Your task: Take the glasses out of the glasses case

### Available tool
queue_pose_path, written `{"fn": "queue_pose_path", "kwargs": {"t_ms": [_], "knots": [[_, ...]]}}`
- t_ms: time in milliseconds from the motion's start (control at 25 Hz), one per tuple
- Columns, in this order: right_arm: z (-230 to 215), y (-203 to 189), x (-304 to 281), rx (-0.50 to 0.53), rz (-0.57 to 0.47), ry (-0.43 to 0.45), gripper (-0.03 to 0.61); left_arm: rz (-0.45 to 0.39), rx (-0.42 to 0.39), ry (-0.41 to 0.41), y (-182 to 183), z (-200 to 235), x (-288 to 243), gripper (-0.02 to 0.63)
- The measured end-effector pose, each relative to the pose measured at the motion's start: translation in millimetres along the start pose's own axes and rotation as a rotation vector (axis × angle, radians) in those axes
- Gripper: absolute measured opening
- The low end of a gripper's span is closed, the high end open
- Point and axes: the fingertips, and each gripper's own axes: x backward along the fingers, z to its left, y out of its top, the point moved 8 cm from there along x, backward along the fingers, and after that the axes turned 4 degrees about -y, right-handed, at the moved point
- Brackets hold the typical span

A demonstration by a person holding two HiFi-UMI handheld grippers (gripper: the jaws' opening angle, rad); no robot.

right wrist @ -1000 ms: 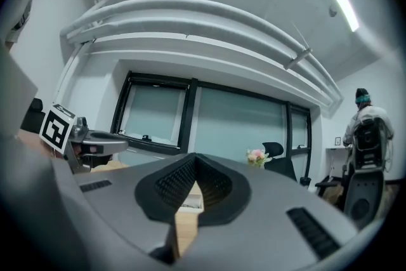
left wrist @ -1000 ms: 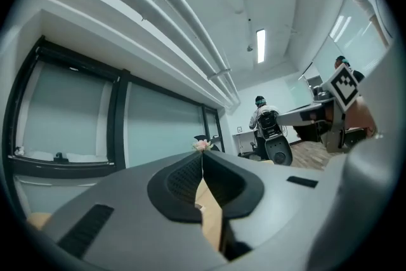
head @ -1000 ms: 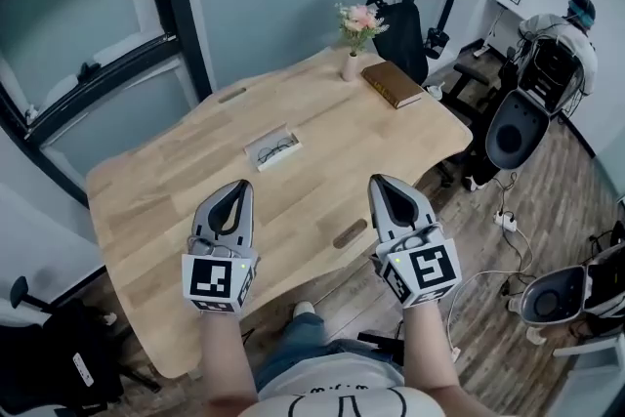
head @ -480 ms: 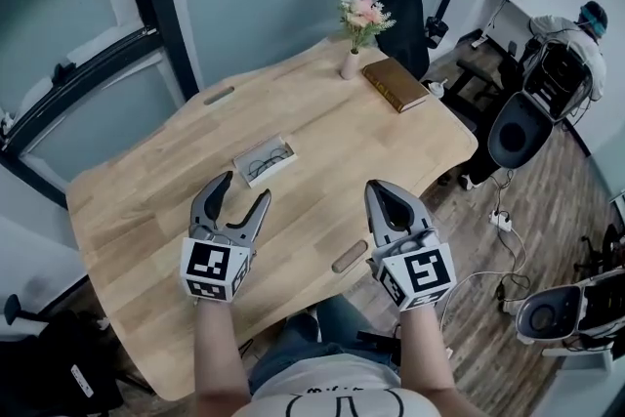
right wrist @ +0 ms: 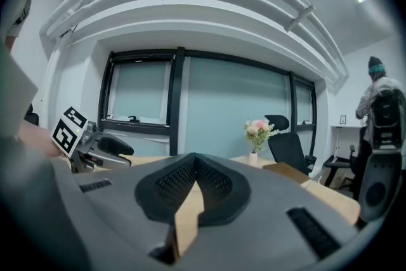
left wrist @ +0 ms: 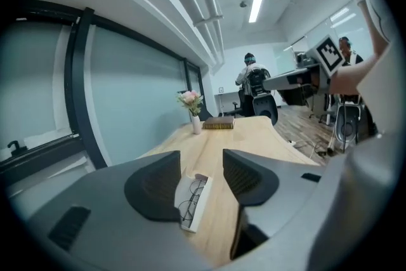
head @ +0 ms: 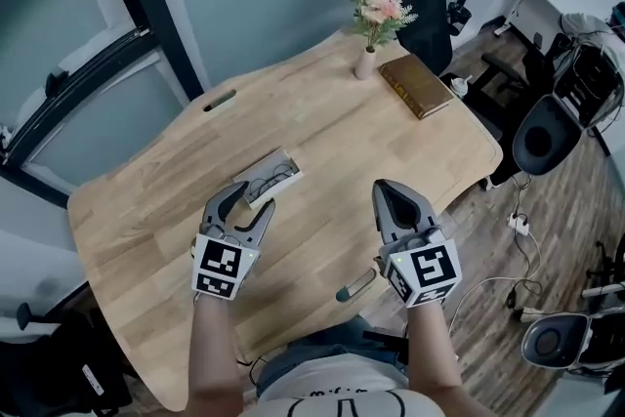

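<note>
Squarely framed between the jaws of the left gripper (head: 245, 200), the open glasses case (head: 278, 183) lay left of centre in the head view on the pale wooden table (head: 322, 132), with the glasses (left wrist: 191, 198) resting inside it. The left jaws, which had just been closing a little, stood apart and pressed on nothing, their tips poised at the near end of the case; whether they touched it could not be told. The right gripper (head: 391, 195), lower right of centre in the same view, had its jaws together and empty, well apart from the case. A vase of flowers (head: 376, 15) and a brown book (head: 415, 85) stood at the table's far end, upper right. The step in hand appeared to be the approach, with the glasses not yet lifted out. The next move would likely call for lowering the left jaws over a thin part of the frame and closing gently, perhaps with the right gripper steadying the light case.
</note>
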Motion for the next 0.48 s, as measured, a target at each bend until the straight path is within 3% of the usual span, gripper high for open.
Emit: {"fn": "queue_pose_path", "kwargs": {"t_ms": [160, 360, 480], "knots": [[-15.6, -25.1, -24.1, -0.039, 0.072, 0.024, 0.011, 0.127, -0.028, -0.047, -22.3, 15.2, -41.0, 0.192], [-31.6, -46.9, -52.3, -0.054, 0.135, 0.059, 0.012, 0.335, -0.050, -0.186, -55.6, 26.4, -91.9, 0.165], [-39.2, -56.7, -68.1, -0.060, 0.169, 0.083, 0.012, 0.434, -0.073, -0.225, -69.7, 30.0, -115.7, 0.150]]}}
